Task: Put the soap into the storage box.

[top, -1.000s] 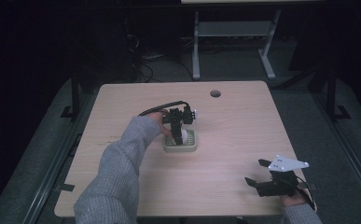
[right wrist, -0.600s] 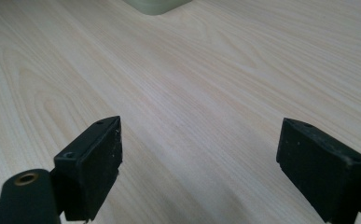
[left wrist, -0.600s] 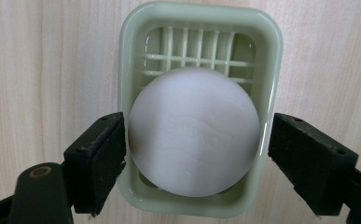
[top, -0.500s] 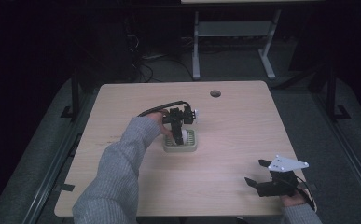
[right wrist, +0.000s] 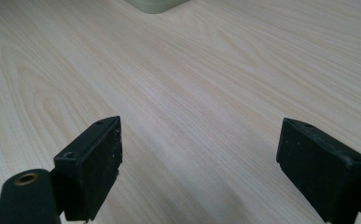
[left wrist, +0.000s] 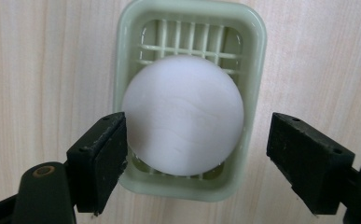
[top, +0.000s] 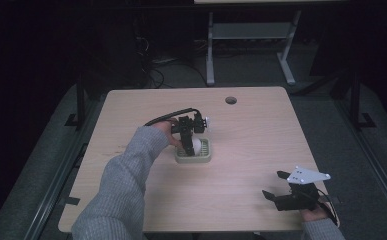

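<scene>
Partly hidden: tray (left wrist: 250,56) under ball (left wrist: 183,114) | left gripper (left wrist: 197,158) agape, unclamped | right gripper (right wrist: 199,163) agape, empty

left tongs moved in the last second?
No. In the high view the left tongs sit over the same spot on the green tray, same distance from the table hole.

Right claw (right wrist: 199,163) spread wide over bare wooden table (right wrist: 206,79), pale green tray (right wrist: 156,4) at top edge
</scene>
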`<move>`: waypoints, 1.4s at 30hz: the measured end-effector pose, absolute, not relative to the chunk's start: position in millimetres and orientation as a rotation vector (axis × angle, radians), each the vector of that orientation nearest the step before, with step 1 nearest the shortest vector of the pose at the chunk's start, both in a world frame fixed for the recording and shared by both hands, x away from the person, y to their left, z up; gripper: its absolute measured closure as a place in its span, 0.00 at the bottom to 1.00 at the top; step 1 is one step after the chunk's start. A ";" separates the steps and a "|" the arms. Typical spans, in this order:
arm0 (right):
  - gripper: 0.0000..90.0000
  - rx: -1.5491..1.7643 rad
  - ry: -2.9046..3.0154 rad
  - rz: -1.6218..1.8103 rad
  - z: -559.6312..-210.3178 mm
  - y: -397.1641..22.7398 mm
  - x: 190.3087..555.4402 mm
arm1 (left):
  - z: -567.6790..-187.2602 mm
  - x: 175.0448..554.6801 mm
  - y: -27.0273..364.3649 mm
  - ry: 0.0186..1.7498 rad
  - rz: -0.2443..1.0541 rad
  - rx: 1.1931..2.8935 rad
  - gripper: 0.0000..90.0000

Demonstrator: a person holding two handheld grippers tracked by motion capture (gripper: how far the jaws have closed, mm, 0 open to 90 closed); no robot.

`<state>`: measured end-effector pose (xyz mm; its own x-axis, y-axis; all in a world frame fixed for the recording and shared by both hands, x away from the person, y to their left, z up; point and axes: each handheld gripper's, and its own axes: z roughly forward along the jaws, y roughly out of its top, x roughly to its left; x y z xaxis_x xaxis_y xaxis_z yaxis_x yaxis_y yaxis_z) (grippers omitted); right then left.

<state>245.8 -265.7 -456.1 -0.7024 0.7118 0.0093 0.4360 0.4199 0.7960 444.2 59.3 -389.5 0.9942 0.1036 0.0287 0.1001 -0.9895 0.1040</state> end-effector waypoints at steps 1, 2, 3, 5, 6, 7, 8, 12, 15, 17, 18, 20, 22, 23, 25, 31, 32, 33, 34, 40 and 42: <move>0.15 0.988 2.348 1.171 -456.1 -265.9 245.9 | -389.3 443.4 60.0 0.148 0.053 3.036 0.22; 0.15 0.990 2.347 1.172 -456.1 -266.2 246.0 | -389.0 441.8 61.1 0.153 0.054 3.035 0.23; 0.15 0.996 2.348 1.171 -456.2 -266.6 246.0 | -388.4 441.3 62.0 0.148 0.057 3.034 0.23; 0.15 0.991 2.344 1.170 -456.3 -267.2 246.6 | -387.4 439.8 64.0 0.147 0.059 3.030 0.23; 0.15 0.991 2.343 1.170 -456.3 -267.2 246.6 | -386.8 438.8 64.6 0.144 0.056 3.036 0.23; 0.15 0.991 2.341 1.171 -456.4 -267.2 246.5 | -386.4 437.3 65.3 0.141 0.059 3.039 0.23; 0.15 0.995 2.343 1.168 -456.6 -267.1 246.5 | -385.5 435.9 65.8 0.136 0.058 3.040 0.23; 0.15 0.994 2.346 1.165 -456.8 -267.1 246.7 | -380.0 429.7 66.8 0.121 0.070 3.035 0.23; 0.15 0.993 2.342 1.164 -456.9 -267.6 246.8 | -376.2 424.3 66.1 0.101 0.085 3.032 0.23; 0.15 1.002 2.343 1.164 -456.9 -267.6 246.6 | -374.4 420.2 65.2 0.089 0.096 3.032 0.23; 0.15 1.002 2.340 1.167 -457.0 -267.5 246.5 | -373.5 418.3 64.8 0.083 0.097 3.030 0.23; 0.15 1.004 2.339 1.167 -457.0 -267.6 246.5 | -372.5 414.6 64.3 0.079 0.095 3.027 0.23; 0.15 1.001 2.339 1.164 -457.2 -267.9 246.6 | -371.5 412.9 64.3 0.070 0.100 3.030 0.23; 0.15 1.001 2.339 1.164 -457.2 -268.2 246.6 | -371.0 411.7 64.5 0.074 0.092 3.029 0.23; 0.15 1.004 2.340 1.162 -457.1 -268.7 246.6 | -370.6 410.2 65.0 0.068 0.095 3.029 0.23; 0.15 1.004 2.329 1.163 -457.4 -270.8 247.5 | -372.8 402.3 68.5 0.073 0.073 3.012 0.23; 0.15 1.005 2.328 1.163 -457.6 -270.8 247.6 | -373.1 400.7 68.9 0.071 0.076 3.010 0.23; 0.15 1.002 2.328 1.161 -457.7 -270.9 247.8 | -373.2 399.2 69.6 0.071 0.073 3.002 0.23; 0.15 1.003 2.328 1.160 -457.7 -270.7 247.8 | -373.2 398.0 70.5 0.070 0.071 3.000 0.23; 0.15 1.006 2.328 1.158 -457.8 -270.4 247.7 | -376.0 389.8 77.9 0.083 0.074 2.992 0.23; 0.15 1.008 2.330 1.156 -458.0 -270.2 247.7 | -377.4 386.6 80.8 0.086 0.070 2.984 0.23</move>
<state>247.7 -270.2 -458.0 -0.6854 0.7282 0.0024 0.4422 0.4136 0.7959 386.6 80.8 -377.4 0.9972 0.0610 0.0422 0.0537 -0.9863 0.1557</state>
